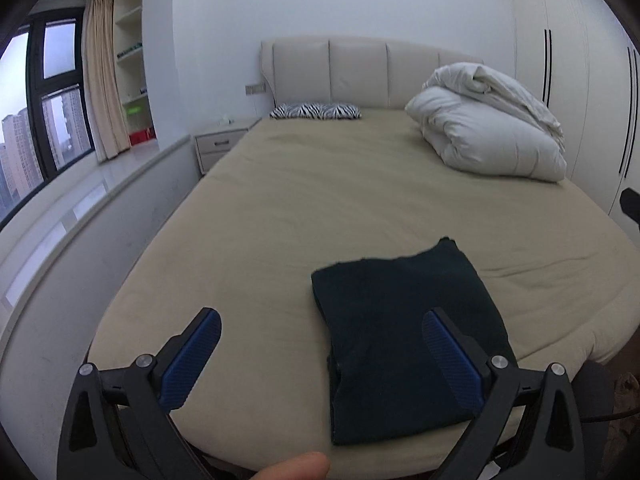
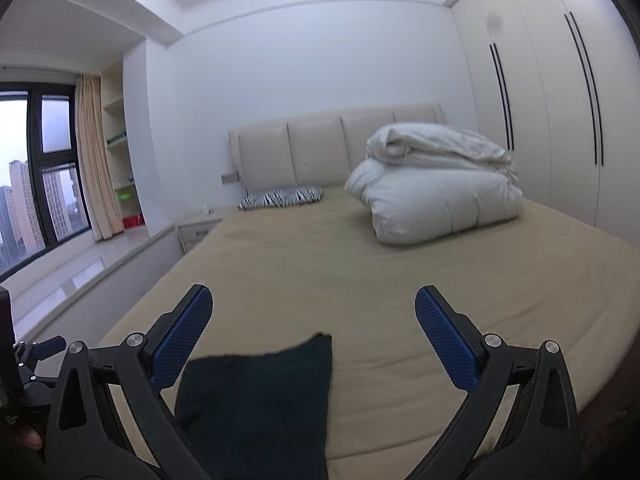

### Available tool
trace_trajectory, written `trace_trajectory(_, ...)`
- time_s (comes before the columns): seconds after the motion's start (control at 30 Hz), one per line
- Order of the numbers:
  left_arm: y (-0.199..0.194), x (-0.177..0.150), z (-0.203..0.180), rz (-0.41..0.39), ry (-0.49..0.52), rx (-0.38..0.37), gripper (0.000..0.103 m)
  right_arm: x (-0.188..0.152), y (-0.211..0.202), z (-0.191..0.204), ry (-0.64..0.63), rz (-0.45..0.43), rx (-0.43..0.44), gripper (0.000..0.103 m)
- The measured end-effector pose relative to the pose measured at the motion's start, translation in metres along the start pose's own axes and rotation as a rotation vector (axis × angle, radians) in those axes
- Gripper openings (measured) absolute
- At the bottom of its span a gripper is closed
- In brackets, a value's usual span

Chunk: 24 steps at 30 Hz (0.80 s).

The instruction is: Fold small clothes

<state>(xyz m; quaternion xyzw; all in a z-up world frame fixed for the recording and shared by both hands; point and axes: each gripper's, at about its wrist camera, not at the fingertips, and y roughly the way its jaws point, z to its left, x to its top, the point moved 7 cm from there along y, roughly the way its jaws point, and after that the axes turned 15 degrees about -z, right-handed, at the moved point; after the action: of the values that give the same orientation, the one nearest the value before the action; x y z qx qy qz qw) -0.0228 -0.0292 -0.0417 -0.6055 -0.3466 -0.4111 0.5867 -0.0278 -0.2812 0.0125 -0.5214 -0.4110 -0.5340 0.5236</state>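
A dark green garment (image 1: 400, 332) lies folded into a neat rectangle on the tan bed sheet (image 1: 320, 200) near the foot of the bed. It also shows in the right wrist view (image 2: 260, 400). My left gripper (image 1: 320, 320) is open and empty, held above the bed's near edge, its right finger over the garment. My right gripper (image 2: 314, 300) is open and empty, raised above the garment's right side. The other gripper (image 2: 36, 364) shows at the left edge of the right wrist view.
A folded white duvet (image 1: 492, 128) sits at the back right of the bed. A zebra-print pillow (image 1: 316, 111) lies by the headboard (image 1: 360, 72). A nightstand (image 1: 220, 144) and window ledge (image 1: 80, 200) are to the left, wardrobes (image 2: 560, 120) to the right.
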Motion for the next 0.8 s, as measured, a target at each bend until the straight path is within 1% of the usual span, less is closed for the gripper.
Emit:
trace_trajectory(0.1,0.013,-0.021,0.004,0.092,-0.038,0.01,0.103,-0.051,0.028,-0.005,-0.007,0.159,-0.041,0.103)
trace_trajectory(0.2,0.02,-0.034,0.013,0.141,-0.07,0.022,0.103,-0.103,0.048,-0.011,0.005,0.314,-0.067,0.103)
trace_trajectory(0.3,0.025,-0.043,0.02,0.167,-0.083,0.039,0.103,-0.138,0.056,-0.01,0.006,0.406,-0.078,0.103)
trace_trajectory(0.37,0.023,-0.043,0.021,0.172,-0.085,0.041,0.103,-0.154,0.061,-0.007,-0.022,0.43,-0.081,0.103)
trace_trajectory(0.47,0.024,-0.045,0.021,0.176,-0.078,0.043,0.103,-0.163,0.065,-0.001,-0.06,0.443,-0.075,0.103)
trace_trajectory(0.57,0.025,-0.048,0.02,0.177,-0.065,0.049,0.103,-0.172,0.069,0.002,-0.072,0.456,-0.069,0.103)
trace_trajectory(0.73,0.028,-0.051,0.02,0.183,-0.065,0.054,0.103,-0.178,0.071,0.006,-0.088,0.468,-0.067,0.103)
trace_trajectory(0.8,0.028,-0.052,0.02,0.186,-0.063,0.054,0.103,-0.174,0.067,0.007,-0.089,0.469,-0.065,0.103)
